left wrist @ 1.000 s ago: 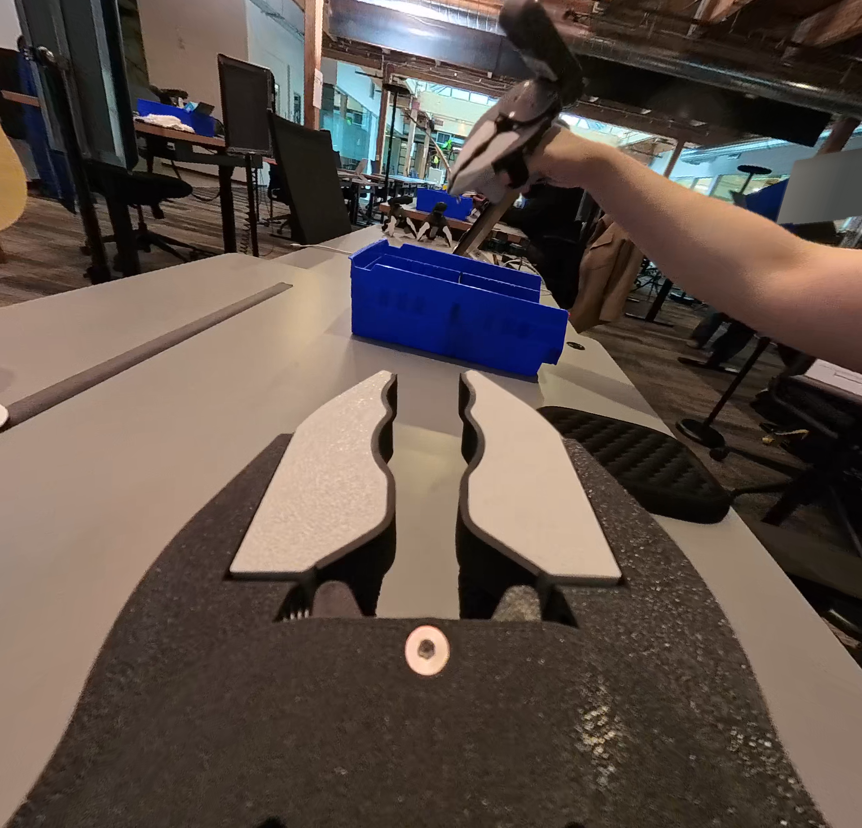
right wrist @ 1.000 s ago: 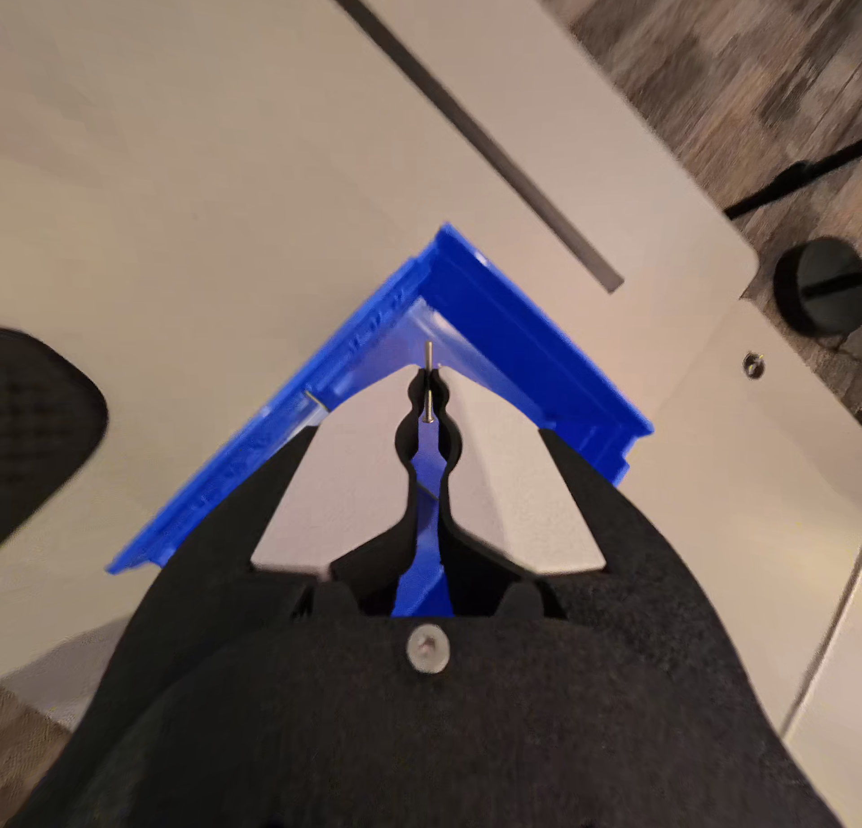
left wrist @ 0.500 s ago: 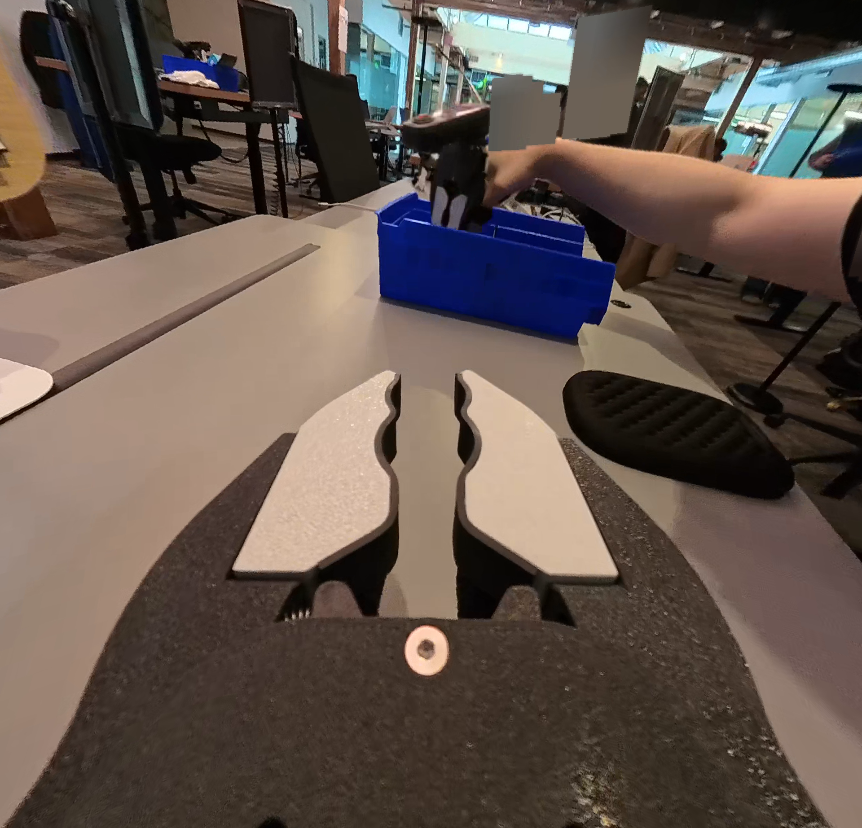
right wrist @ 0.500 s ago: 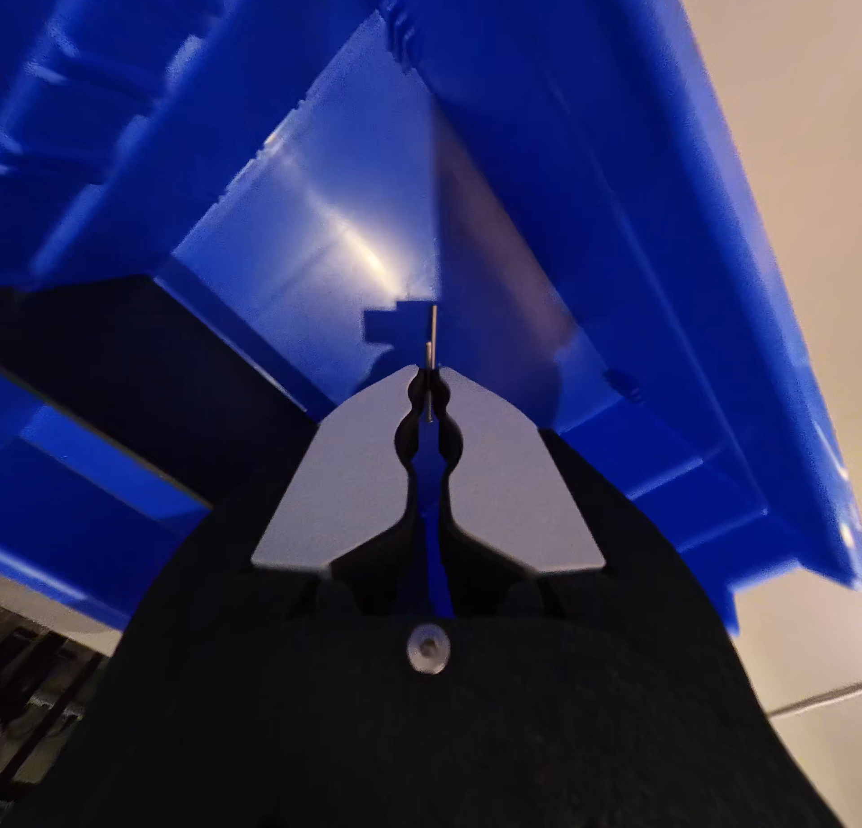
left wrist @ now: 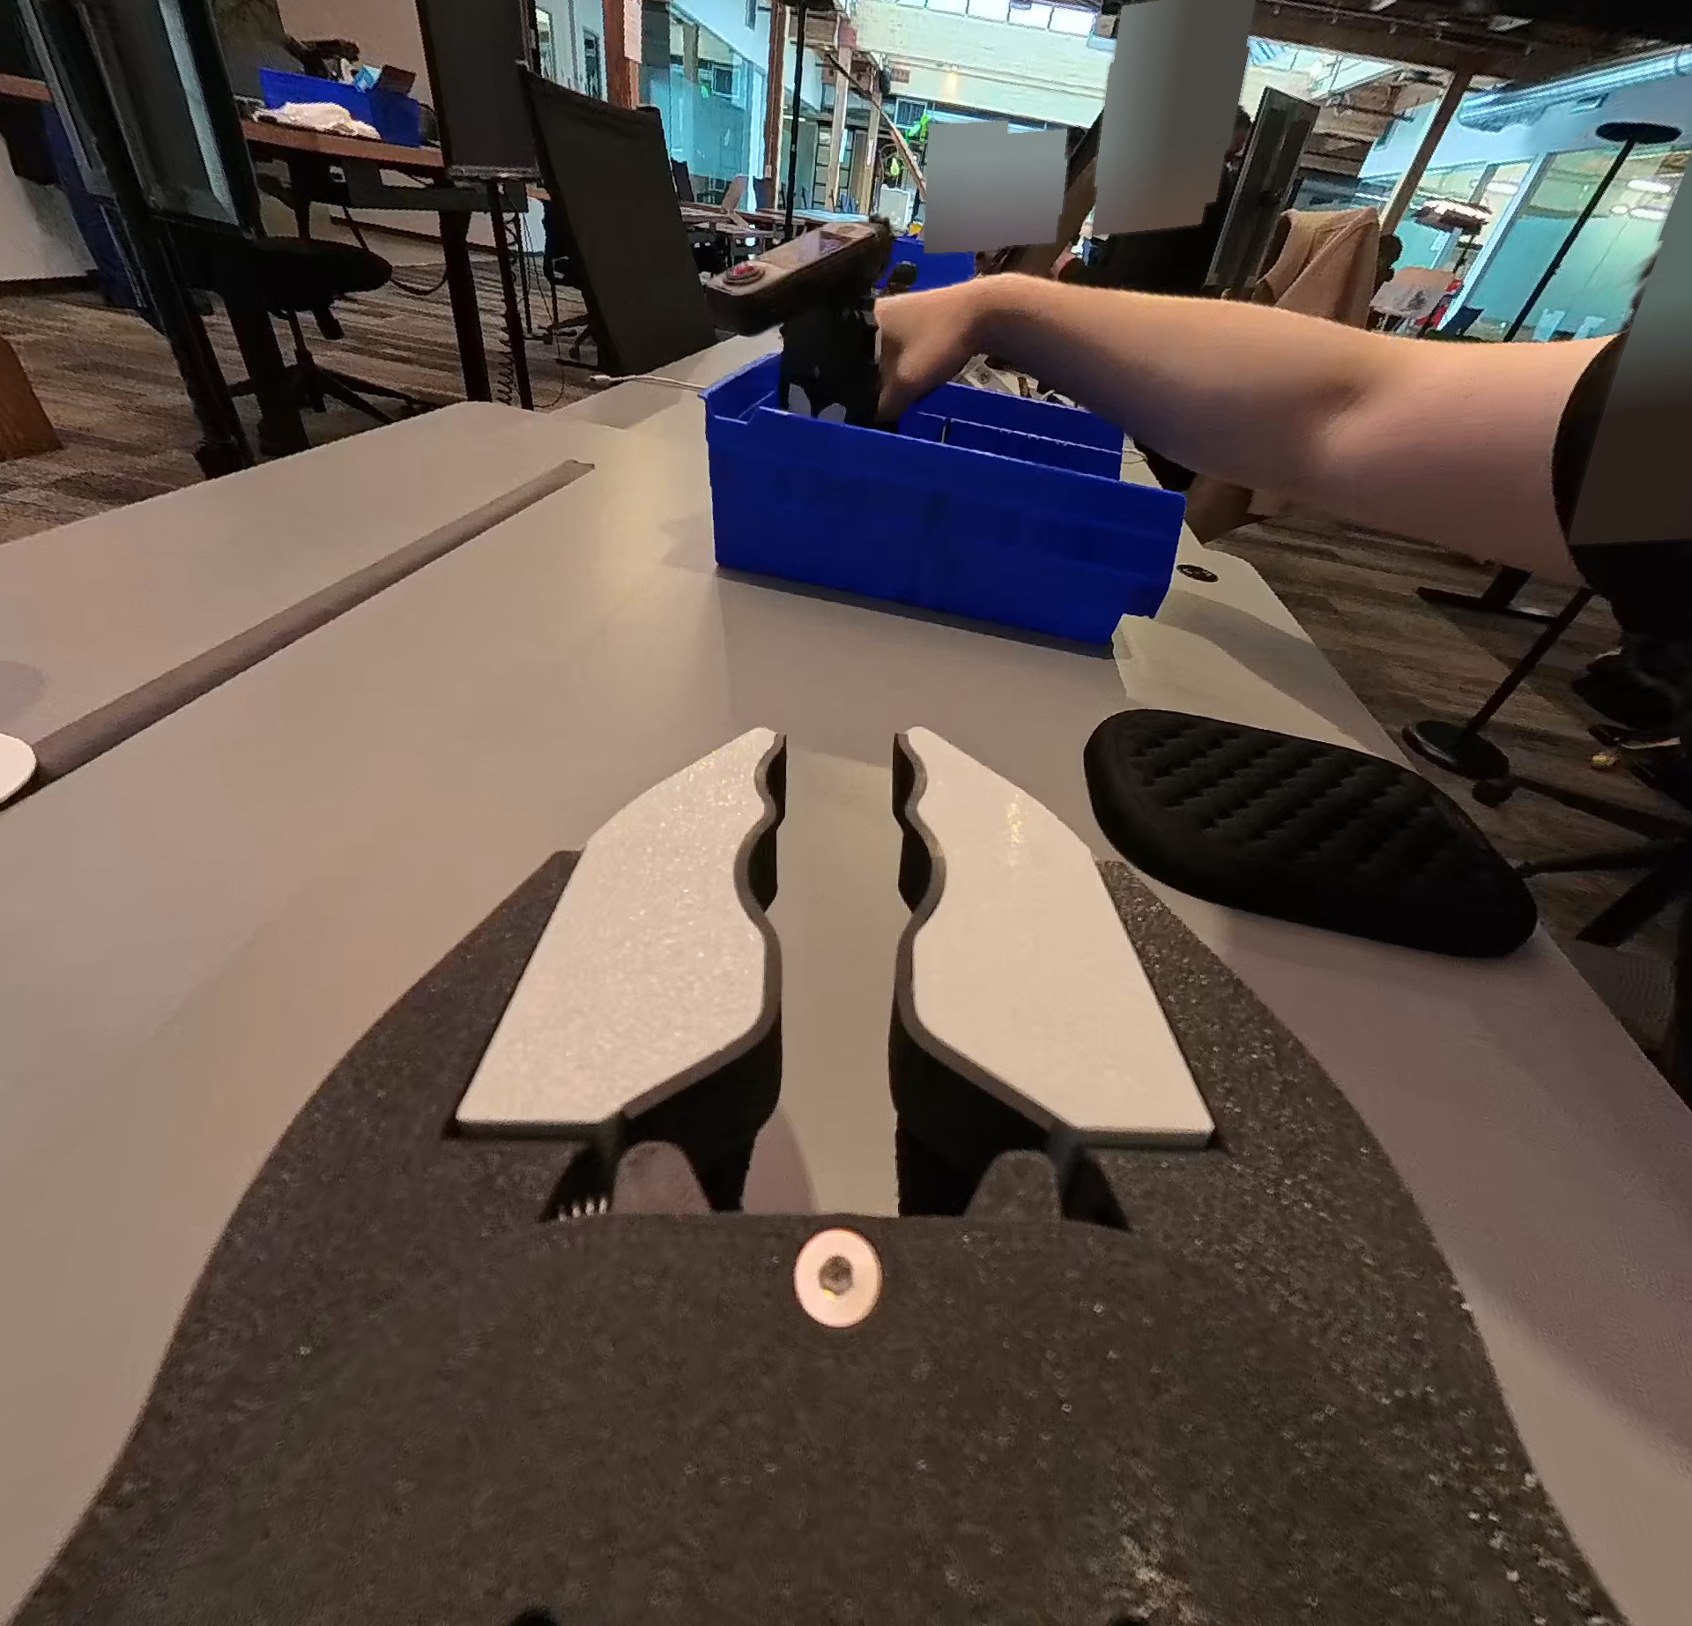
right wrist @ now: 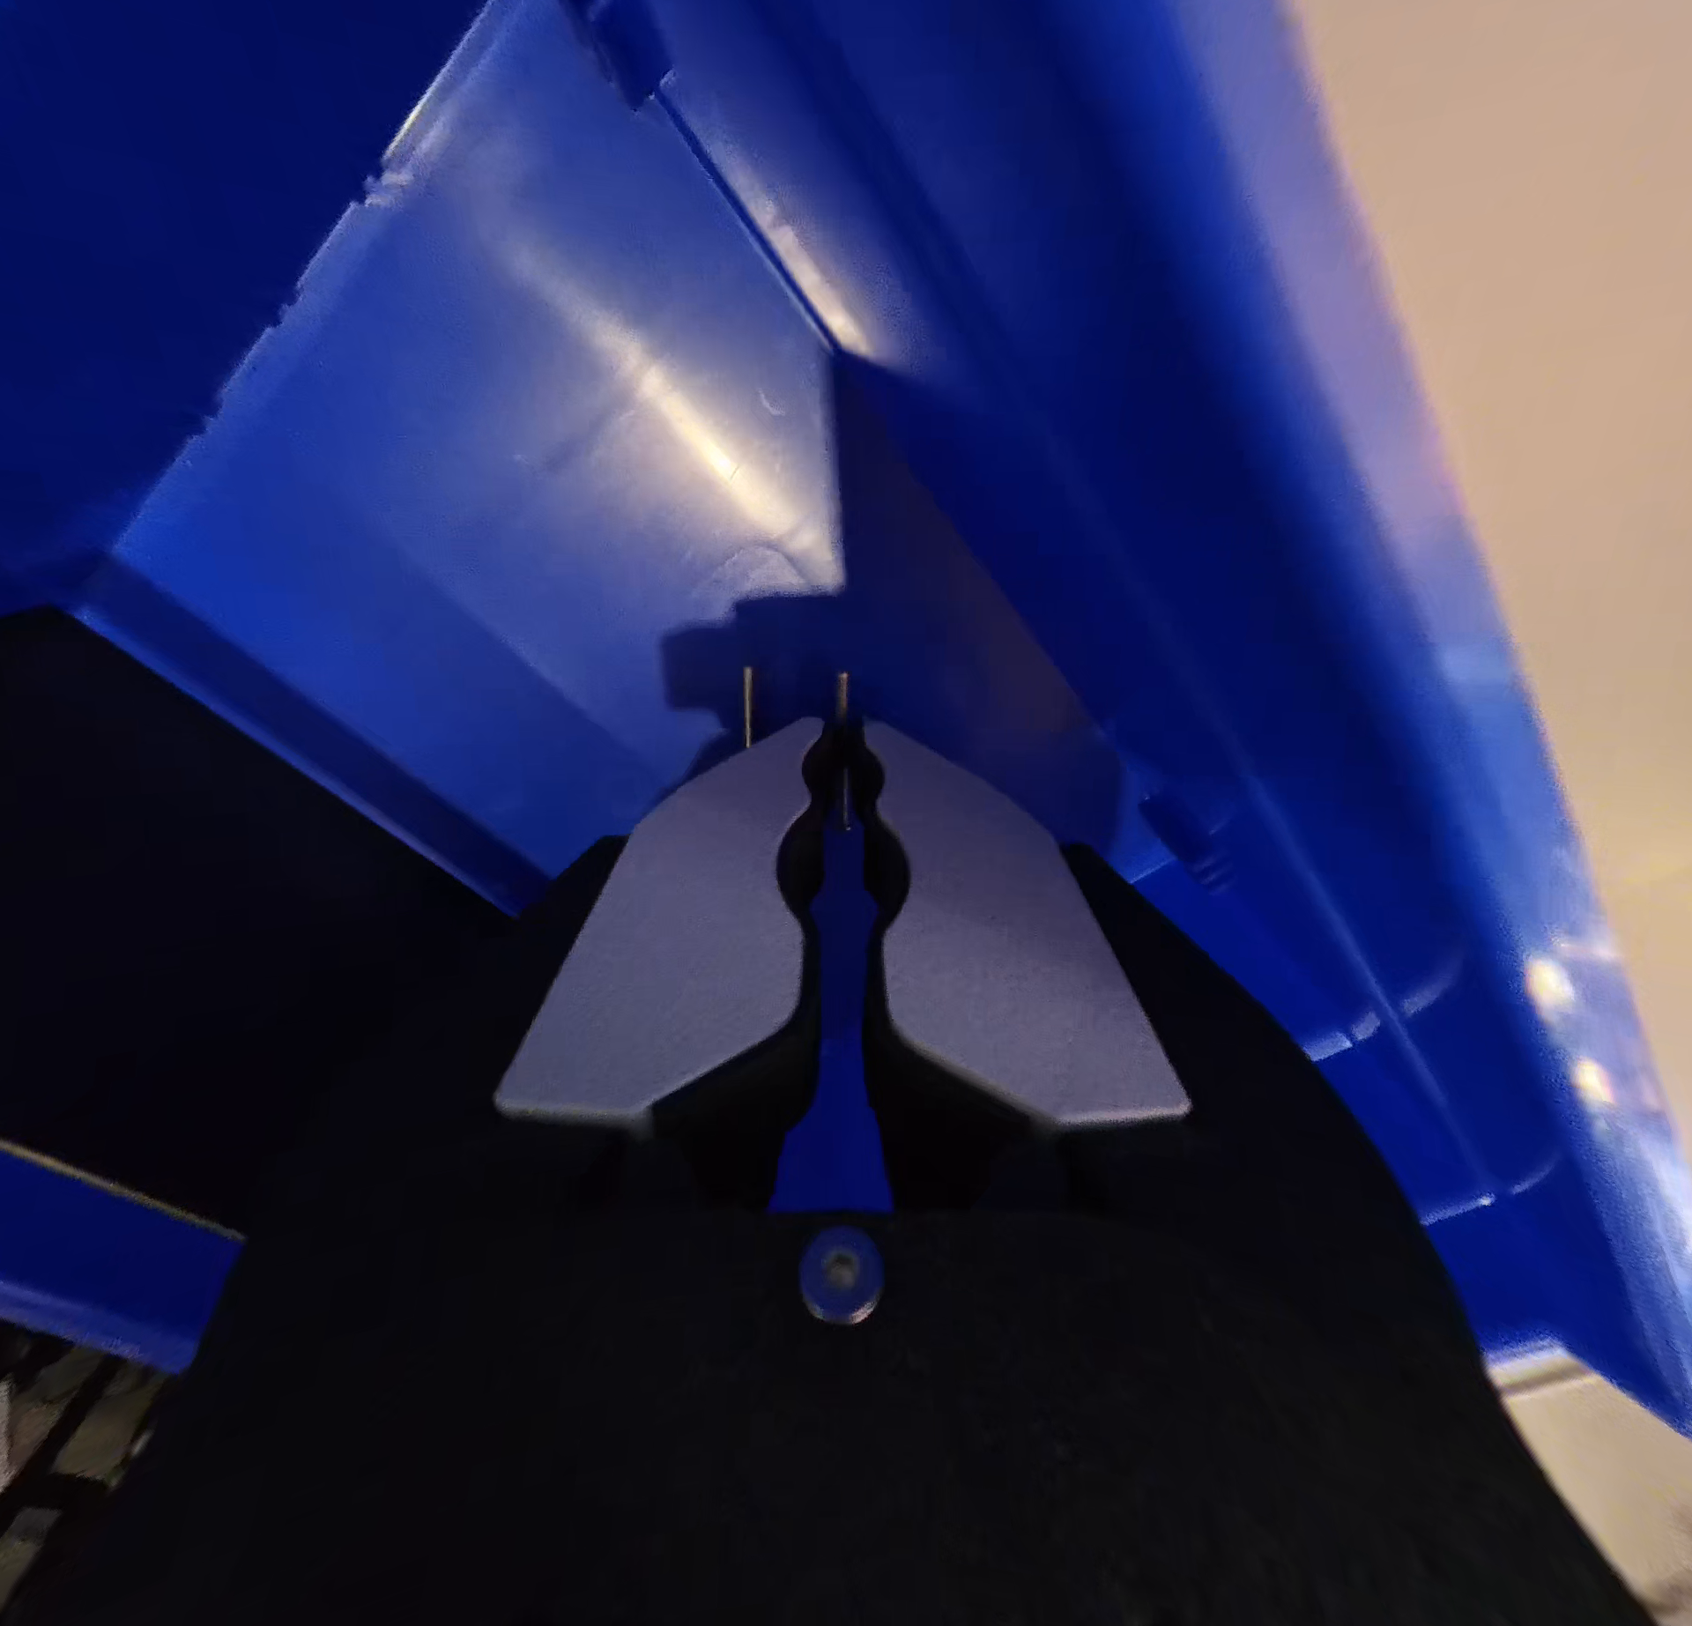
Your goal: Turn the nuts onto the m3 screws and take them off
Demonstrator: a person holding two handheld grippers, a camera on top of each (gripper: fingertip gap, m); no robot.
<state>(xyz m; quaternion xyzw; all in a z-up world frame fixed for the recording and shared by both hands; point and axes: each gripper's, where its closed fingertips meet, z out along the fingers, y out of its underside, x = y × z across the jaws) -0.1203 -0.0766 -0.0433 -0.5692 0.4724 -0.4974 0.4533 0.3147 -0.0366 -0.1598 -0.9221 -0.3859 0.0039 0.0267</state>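
Observation:
My right gripper is shut on a thin m3 screw whose tip sticks out past the fingertips. It is down inside a compartment of the blue bin, close to the floor. A second screw lies just left of the tips. In the left wrist view the right gripper reaches into the far left end of the blue bin, held by a person's hand. My left gripper is open and empty, low over the grey table. No nut is visible.
A black textured pad lies on the table to the right of my left gripper. A dark groove runs across the table on the left. The table's right edge drops off to the floor. Desks, chairs and monitors stand behind. About 45 centimeters separates my left fingertips from my right.
The right gripper has gone down from above the bin into its compartment, still holding the screw. A second screw has come into view beside the tips. The left gripper has barely moved.

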